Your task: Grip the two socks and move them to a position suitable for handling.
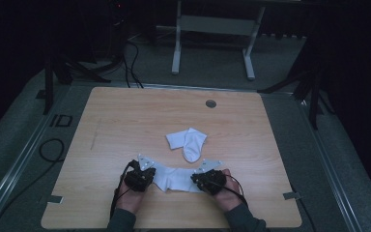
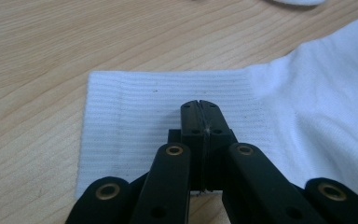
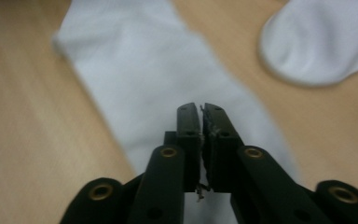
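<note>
Two white socks lie on our wooden tabletop point(image 1: 125, 116): a flat sock point(image 1: 176, 178) stretched out near the front edge between our hands, and a folded sock point(image 1: 187, 142) just behind it toward the middle. Our left gripper point(image 2: 199, 103) has its jaws pressed fully together over the ribbed cuff point(image 2: 135, 116), the tips resting above that banded knit; we cannot tell whether any fabric is pinched. Our right gripper point(image 3: 201, 106) hovers over the smooth foot end of the same sock point(image 3: 144, 74), its jaws showing only a hairline slit with nothing visible between them. The rounded toe of the folded sock point(image 3: 321, 42) sits nearby, apart from it. Both socks are soft knit, and the tabletop shows pale, fine wood grain.
</note>
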Tool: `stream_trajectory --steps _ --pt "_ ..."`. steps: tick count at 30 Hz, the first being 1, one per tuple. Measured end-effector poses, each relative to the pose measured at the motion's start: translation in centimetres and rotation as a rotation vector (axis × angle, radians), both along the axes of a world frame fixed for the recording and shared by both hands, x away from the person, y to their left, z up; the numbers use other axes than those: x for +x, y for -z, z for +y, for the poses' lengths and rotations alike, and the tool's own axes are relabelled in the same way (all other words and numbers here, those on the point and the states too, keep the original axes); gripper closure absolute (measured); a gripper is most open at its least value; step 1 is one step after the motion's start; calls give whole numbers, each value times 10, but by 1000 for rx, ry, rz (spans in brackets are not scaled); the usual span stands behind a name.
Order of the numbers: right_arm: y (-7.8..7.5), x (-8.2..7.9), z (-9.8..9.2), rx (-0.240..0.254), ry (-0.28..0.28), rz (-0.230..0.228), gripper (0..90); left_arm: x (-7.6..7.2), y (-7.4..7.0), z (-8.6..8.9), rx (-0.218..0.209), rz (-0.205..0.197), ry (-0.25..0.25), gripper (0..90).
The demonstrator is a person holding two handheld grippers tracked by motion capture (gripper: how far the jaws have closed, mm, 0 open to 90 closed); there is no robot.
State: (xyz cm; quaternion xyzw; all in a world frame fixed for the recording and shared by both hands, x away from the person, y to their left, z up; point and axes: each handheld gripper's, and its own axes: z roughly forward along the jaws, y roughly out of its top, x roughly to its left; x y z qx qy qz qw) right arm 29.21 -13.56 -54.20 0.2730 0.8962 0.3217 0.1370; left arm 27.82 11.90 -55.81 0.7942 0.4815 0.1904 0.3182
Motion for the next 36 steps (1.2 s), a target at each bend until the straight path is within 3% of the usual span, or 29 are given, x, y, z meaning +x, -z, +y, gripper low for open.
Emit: stream_trajectory --steps 3,5,12,15,17,20,25,31,36 --pt "-11 13 7 -23 19 -63 787 0 0 2 -18 7 1 896" --pt "-13 28 13 -43 25 -80 735 0 0 3 -23 8 2 896" --pt "-7 64 29 -51 62 -50 614 -1 1 2 -11 -1 2 895" --pt "2 72 33 -84 80 -8 641 -1 1 2 -11 0 2 895" --pt "6 75 33 -63 82 29 731 -1 1 2 -11 -2 2 895" --pt "4 74 32 -62 90 43 844 -1 1 2 -11 -1 2 896" --pt "-6 64 32 -13 63 50 861 -1 1 2 -11 -4 1 896" --pt "-43 45 26 87 26 -8 861 -1 1 2 -16 -4 -1 895" --pt "-74 37 17 162 16 -53 860 -1 1 2 -16 -3 -2 895"
